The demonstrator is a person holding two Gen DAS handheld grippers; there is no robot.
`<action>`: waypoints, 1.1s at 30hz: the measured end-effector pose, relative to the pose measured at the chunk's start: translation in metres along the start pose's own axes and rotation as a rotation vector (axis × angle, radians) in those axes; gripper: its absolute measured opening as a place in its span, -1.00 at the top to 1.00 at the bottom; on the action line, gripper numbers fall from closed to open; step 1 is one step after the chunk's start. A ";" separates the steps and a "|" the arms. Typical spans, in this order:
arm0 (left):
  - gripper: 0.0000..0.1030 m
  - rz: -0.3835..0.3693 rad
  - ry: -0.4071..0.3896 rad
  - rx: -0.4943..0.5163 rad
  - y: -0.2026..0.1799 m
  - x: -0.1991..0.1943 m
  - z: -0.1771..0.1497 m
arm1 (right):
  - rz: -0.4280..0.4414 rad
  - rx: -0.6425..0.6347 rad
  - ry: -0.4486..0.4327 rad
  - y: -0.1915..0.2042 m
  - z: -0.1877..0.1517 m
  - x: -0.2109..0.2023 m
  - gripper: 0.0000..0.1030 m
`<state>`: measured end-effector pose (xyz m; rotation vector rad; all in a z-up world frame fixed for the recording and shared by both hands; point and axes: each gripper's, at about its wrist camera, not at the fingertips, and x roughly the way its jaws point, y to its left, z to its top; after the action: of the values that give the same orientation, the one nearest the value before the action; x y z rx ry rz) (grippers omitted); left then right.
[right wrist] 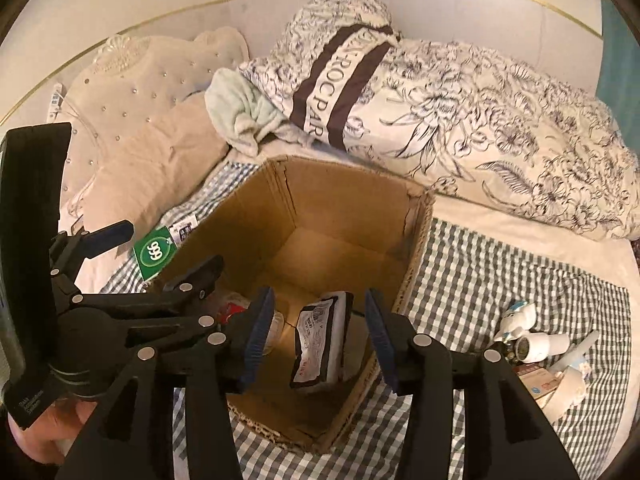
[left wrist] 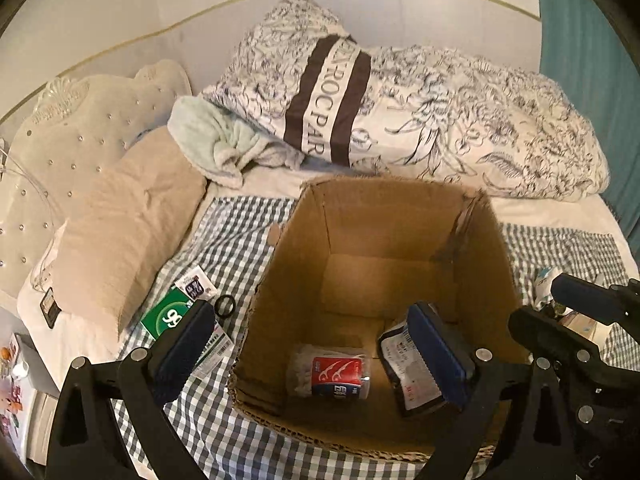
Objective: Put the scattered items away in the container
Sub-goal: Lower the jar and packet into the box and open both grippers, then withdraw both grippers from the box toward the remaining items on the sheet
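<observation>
— Fingers first: what state, left gripper (left wrist: 312, 344)?
— Spread wide, nothing between them, above the cardboard box (left wrist: 304, 248).
— And the right gripper (right wrist: 318, 336)?
— Fingers apart, part-way spread, nothing pinched; a dark-edged white packet (right wrist: 320, 340) lies below them on the box floor.
— Other contents?
— A red-labelled floss-pick pack (left wrist: 334, 372) lies beside the packet.
— Outside the box?
— A green carton (left wrist: 166, 316) and black ring (left wrist: 225, 305) lie left on the checked cloth (left wrist: 208, 432); small bottles (right wrist: 536, 344) right. All on the bed.
</observation>
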<state>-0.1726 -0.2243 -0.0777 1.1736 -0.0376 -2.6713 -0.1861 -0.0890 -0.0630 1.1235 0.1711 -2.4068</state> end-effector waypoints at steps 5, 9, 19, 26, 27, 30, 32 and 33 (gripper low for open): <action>-0.93 -0.008 -0.040 -0.018 -0.003 -0.022 0.004 | -0.010 -0.002 -0.030 -0.004 -0.003 -0.022 0.07; -0.93 -0.010 -0.081 -0.035 -0.004 -0.043 0.005 | -0.027 0.011 -0.067 -0.013 -0.004 -0.042 0.06; -0.93 -0.083 -0.158 -0.067 -0.017 -0.093 0.007 | -0.059 0.047 -0.162 -0.037 -0.010 -0.099 -0.03; -0.97 -0.123 -0.233 -0.078 -0.029 -0.132 0.014 | -0.106 0.040 -0.207 -0.052 -0.017 -0.134 -0.03; -1.00 -0.128 -0.239 -0.083 -0.030 -0.136 0.014 | -0.121 0.038 -0.218 -0.054 -0.019 -0.140 -0.03; -1.00 -0.172 -0.259 -0.104 -0.031 -0.150 0.014 | -0.131 0.044 -0.244 -0.061 -0.024 -0.158 -0.03; -1.00 -0.188 -0.270 -0.108 -0.034 -0.159 0.014 | -0.141 0.046 -0.264 -0.066 -0.027 -0.172 -0.03; -1.00 -0.189 -0.277 -0.107 -0.035 -0.164 0.014 | -0.144 0.047 -0.273 -0.067 -0.029 -0.178 -0.06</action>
<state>-0.0826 -0.1560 0.0465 0.8058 0.1768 -2.9405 -0.0998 0.0442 0.0454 0.8145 0.1092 -2.6749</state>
